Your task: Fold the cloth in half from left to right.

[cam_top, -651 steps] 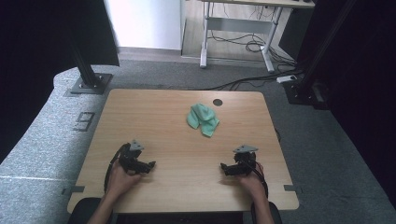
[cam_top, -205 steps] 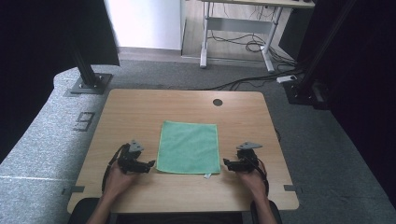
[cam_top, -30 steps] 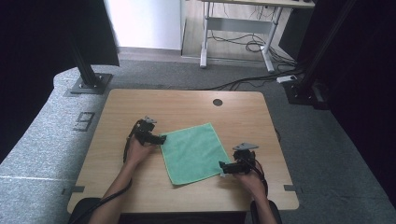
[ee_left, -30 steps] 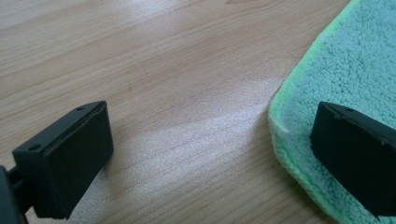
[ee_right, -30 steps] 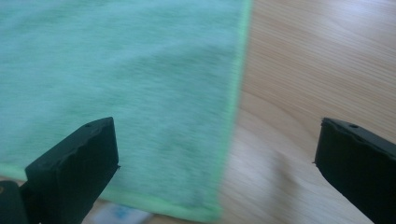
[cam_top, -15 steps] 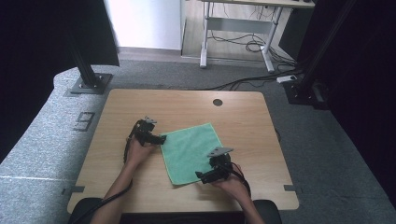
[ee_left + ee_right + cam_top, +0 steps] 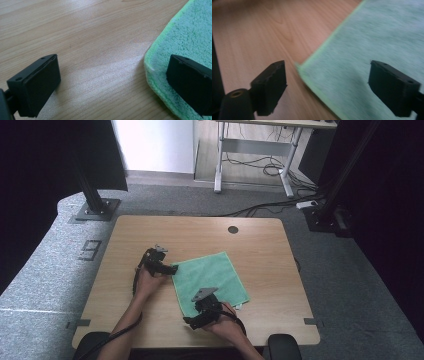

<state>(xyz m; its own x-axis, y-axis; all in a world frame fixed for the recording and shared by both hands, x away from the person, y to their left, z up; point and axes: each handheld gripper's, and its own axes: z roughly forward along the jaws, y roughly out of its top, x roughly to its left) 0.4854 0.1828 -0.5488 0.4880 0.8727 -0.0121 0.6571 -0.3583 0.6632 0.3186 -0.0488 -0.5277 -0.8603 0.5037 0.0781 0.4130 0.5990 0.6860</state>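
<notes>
On table (image 7: 125, 240), cloth (image 7: 210, 280) edges flat

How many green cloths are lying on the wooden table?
1. The green cloth lies flat near the middle of the wooden table, between the left gripper and the right gripper.
</notes>
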